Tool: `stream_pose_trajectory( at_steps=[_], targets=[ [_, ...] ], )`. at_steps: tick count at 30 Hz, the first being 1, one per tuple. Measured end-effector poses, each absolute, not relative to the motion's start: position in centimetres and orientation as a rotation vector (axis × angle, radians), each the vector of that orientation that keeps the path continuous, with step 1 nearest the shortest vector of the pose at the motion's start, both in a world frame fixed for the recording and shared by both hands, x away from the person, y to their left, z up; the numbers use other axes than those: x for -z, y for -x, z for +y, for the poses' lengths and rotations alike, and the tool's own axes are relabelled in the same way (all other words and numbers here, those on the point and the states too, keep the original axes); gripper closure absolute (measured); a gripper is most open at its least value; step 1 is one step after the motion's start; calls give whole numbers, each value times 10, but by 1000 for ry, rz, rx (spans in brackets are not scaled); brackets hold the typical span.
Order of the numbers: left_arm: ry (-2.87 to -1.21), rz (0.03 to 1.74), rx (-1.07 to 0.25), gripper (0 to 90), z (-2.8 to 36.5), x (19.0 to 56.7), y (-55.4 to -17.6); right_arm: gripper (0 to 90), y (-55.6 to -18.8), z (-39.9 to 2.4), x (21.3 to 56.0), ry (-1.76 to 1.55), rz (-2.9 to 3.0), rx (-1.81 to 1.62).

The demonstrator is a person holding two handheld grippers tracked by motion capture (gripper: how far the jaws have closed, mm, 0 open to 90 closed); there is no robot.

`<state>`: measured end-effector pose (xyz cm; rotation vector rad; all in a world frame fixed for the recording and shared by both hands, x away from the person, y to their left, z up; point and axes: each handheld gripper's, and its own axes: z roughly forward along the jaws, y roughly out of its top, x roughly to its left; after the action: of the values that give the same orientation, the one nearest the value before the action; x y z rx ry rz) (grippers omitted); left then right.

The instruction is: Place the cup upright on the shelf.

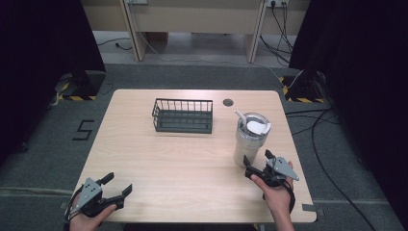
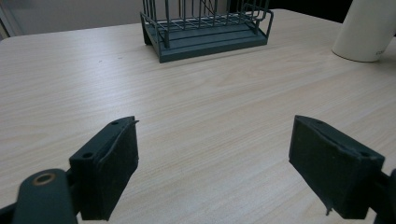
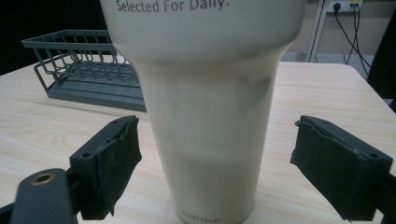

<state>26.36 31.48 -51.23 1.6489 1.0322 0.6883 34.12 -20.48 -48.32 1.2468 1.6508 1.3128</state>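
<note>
A tall cream tumbler with a lid and white straw stands upright on the right side of the wooden table. My right gripper is open just in front of its base; in the right gripper view the tumbler stands between the two spread jaws without touching either. A dark wire basket sits empty at the table's middle back. My left gripper is open near the front left corner, with only bare tabletop between its jaws. In the left gripper view the basket lies far ahead and the tumbler at upper right.
A round cable hole sits in the tabletop behind the basket. Black curtains hang at both sides, and cables trail over the grey floor to the right. Desk legs stand beyond the table's far edge.
</note>
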Motion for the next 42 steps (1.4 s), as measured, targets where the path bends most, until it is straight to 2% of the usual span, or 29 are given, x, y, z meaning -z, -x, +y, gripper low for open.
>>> stream_pose_trajectory(
  at_steps=[25,42],
  targets=[
    [-1647,1034,-691,150,316,512,-264,78,-384,-183,480,-1214,1651,-1261],
    [-1652,1017,-683,151,315,511,-264,90,-391,-180,488,-1187,1588,-1300]
  ],
)
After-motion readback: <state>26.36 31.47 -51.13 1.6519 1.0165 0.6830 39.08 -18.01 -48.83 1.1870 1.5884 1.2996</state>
